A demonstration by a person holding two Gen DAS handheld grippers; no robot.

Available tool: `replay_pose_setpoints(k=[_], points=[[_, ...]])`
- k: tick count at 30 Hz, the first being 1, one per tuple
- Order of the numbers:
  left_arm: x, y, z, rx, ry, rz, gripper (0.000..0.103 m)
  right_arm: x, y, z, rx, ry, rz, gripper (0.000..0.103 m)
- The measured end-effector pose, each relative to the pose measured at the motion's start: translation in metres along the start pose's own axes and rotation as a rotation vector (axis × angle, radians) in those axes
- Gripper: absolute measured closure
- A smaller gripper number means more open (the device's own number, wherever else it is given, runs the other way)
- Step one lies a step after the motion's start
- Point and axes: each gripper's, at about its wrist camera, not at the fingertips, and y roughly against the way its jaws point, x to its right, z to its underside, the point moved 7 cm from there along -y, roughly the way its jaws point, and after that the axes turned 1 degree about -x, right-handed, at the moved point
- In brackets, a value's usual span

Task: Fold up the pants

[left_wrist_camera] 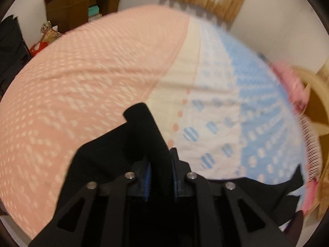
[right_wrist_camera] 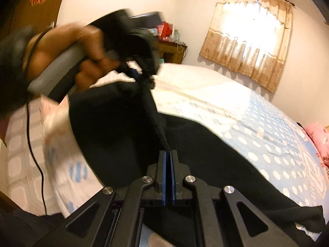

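Note:
The black pants (right_wrist_camera: 205, 154) lie across the near part of the bed. My right gripper (right_wrist_camera: 168, 154) is shut on a taut edge of the pants that runs up to my left gripper (right_wrist_camera: 144, 76), held in a hand above the bed. In the left wrist view my left gripper (left_wrist_camera: 160, 160) is shut on a thick fold of the black pants (left_wrist_camera: 144, 127), lifted above the sheet; more black cloth (left_wrist_camera: 277, 189) hangs at the lower right.
The bed has a pink patterned sheet (left_wrist_camera: 82, 82) and a blue and white dotted sheet (left_wrist_camera: 257, 107). A pink pillow (right_wrist_camera: 318, 138) lies at the right. A wooden cabinet (left_wrist_camera: 82, 6) and a curtained window (right_wrist_camera: 253, 37) stand along the far wall.

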Motion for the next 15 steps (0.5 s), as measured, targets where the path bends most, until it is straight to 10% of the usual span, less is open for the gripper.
replay_pose_setpoints(k=[10,15], points=[[-0.052,0.049,0.063,0.134,0.072,-0.054,0.085,-0.032,0.005,0.019,-0.039,0.088,-0.067,0.099],[-0.067,0.031,0.081,0.143,0.024,-0.190,0.065,-0.047,-0.001,0.043,-0.092,0.129,-0.082,0.099]])
